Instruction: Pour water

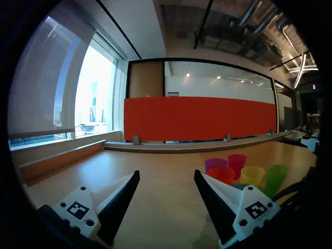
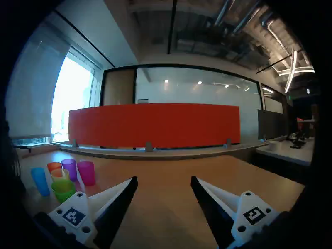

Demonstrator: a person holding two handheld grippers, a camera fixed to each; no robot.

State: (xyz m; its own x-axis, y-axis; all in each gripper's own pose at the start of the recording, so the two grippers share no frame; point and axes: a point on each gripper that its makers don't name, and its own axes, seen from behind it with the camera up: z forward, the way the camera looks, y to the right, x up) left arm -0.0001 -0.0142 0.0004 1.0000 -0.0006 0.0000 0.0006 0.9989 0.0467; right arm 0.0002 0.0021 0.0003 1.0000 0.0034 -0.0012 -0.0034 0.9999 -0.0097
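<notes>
Translucent plastic cups (image 1: 221,175), tapered and smooth-walled, stand clustered on the pale wooden table (image 1: 166,162): purple, magenta, orange, yellow and green. In the left gripper view they sit just past the tip of the right finger, partly hidden behind it. The left gripper (image 1: 167,182) is spread wide, its black wedge-shaped fingers grasping nothing. In the right gripper view the cluster, with a blue cup (image 2: 40,181) at its edge, lies beyond the left finger. The right gripper (image 2: 163,186) is likewise parted, holding nothing. A matte red panel (image 1: 199,118) stands far beyond both fingertips.
</notes>
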